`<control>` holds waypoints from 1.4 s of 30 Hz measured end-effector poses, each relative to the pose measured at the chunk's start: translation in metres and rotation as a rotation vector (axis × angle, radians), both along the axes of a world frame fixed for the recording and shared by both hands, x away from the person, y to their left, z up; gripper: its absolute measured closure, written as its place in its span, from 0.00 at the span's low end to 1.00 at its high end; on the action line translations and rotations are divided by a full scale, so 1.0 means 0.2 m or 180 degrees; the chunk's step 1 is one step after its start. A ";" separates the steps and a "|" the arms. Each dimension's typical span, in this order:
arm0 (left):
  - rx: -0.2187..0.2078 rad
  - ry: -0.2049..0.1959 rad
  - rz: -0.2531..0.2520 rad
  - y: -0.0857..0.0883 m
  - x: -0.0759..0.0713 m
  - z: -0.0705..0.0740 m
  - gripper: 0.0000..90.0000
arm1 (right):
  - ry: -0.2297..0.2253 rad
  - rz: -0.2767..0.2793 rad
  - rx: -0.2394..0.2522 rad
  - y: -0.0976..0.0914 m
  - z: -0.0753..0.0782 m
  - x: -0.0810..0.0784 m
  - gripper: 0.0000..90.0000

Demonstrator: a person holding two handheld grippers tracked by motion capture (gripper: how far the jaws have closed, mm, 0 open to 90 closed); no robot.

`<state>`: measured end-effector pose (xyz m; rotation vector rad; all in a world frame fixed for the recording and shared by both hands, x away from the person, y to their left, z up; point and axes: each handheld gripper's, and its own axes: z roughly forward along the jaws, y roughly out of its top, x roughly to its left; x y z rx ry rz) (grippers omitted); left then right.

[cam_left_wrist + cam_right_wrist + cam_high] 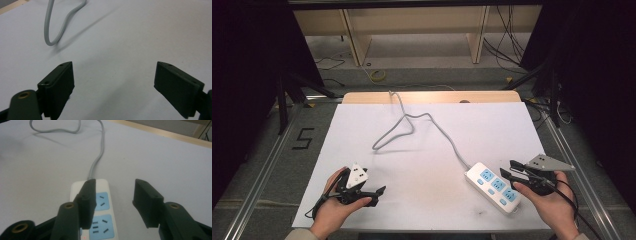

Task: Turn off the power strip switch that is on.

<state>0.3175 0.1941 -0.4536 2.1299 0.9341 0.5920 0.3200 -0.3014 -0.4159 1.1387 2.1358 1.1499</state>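
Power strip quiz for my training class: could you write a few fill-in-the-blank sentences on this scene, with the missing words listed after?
1. The power strip has ____ blue sockets.
2. Its grey cord runs off the ____ edge of the table.
3. The strip lies nearest the ____ tongs.
4. Between the pads of the left tongs there is ____.

Missing words: three; far; right; nothing

The white table sheet lies bare between the left gripper and the power strip. The strip's grey cord loops from 12 o'clock toward centre, obstructing passage there. The right gripper, jaws parted, sits at the strip's 3 o'clock side
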 end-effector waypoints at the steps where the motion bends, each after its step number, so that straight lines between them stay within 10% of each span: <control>1: 0.0005 0.0005 -0.0006 0.00 0.00 0.00 0.18 | -0.0015 0.0008 -0.0006 0.00 0.00 0.00 0.63; 24: 0.0009 0.0036 -0.0021 -0.01 0.00 -0.01 0.18 | 0.0330 0.0083 -0.0331 0.07 0.08 0.05 1.00; 42: 0.0035 0.0039 -0.0019 -0.01 0.02 -0.02 0.18 | 0.0542 0.0158 -0.0429 0.12 0.14 0.11 1.00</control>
